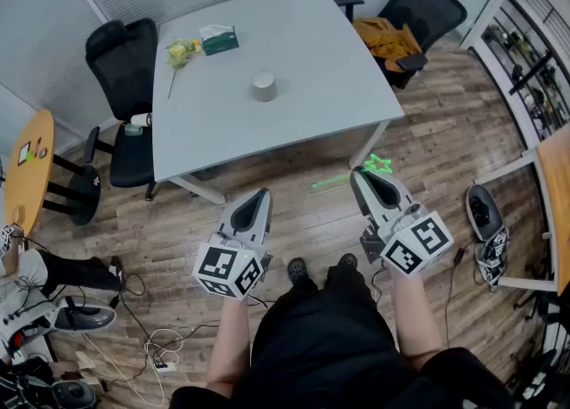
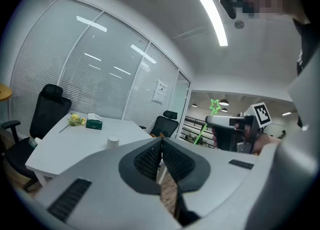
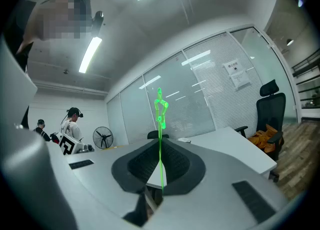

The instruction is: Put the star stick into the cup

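Standing on a wood-plank floor [image 1: 298, 213], a person holds a two-jaw gripper in each hand, short of a pale grey table [image 1: 312, 33]. Only the right gripper view shows the grip itself: the right gripper [image 3: 160, 166] has its textured black pads closed on the thin shaft of the star stick [image 3: 160, 119], a translucent neon-green rod topped with an open star outline (edge-on there, so the star reads as a narrow loop). In the head view the stick lies crosswise through the jaw tips, star end to the right, over the floor near the table's front edge. The left gripper [image 2: 161, 160], seen along its own jaws, has its pads pressed together with nothing between them.

The head view alone takes in the tabletop: the cup [image 1: 263, 86], a small pale cylinder, stands upright near its middle, well apart from the stick. A green tissue box [image 1: 219, 39] and a yellow flower [image 1: 181, 52] lie toward the far edge. Black office chairs [image 1: 125, 64] flank the table, one heaped with an orange cloth [image 1: 387, 37]. The right gripper view alone shows other people [image 3: 74, 121] beside a standing fan [image 3: 103, 138].
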Demonstrator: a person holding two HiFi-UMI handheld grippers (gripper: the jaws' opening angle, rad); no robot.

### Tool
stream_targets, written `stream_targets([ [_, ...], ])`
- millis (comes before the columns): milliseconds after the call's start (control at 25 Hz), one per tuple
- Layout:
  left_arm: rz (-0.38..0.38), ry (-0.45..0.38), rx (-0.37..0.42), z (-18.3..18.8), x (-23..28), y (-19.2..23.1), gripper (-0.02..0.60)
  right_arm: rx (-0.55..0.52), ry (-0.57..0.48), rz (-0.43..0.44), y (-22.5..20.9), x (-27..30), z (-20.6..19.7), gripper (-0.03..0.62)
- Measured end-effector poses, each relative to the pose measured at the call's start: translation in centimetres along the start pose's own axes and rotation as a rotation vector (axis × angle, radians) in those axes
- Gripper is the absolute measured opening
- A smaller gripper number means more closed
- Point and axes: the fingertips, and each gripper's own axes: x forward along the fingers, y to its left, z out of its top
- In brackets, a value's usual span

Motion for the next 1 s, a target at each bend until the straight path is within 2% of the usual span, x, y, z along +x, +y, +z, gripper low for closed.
stream_targets([
  [480,0.005,-0.006,0.002,0.0,-1.9,-0.4,-0.003,-0.020,0.018,0.024,2.3,-0.3,-0.4,0.020],
  [800,0.015,-0.007,-0.002,-0.1,-3.2,0.6,-0.002,0.037,0.008,-0.012,2.5,0.4,-1.0,0.023],
  [1000,0.019,-0.001,-0.013,-0.5,-3.7,1.2,-0.002,0.022,0.020,-0.009,3.0,0.6,-1.3,0.023],
])
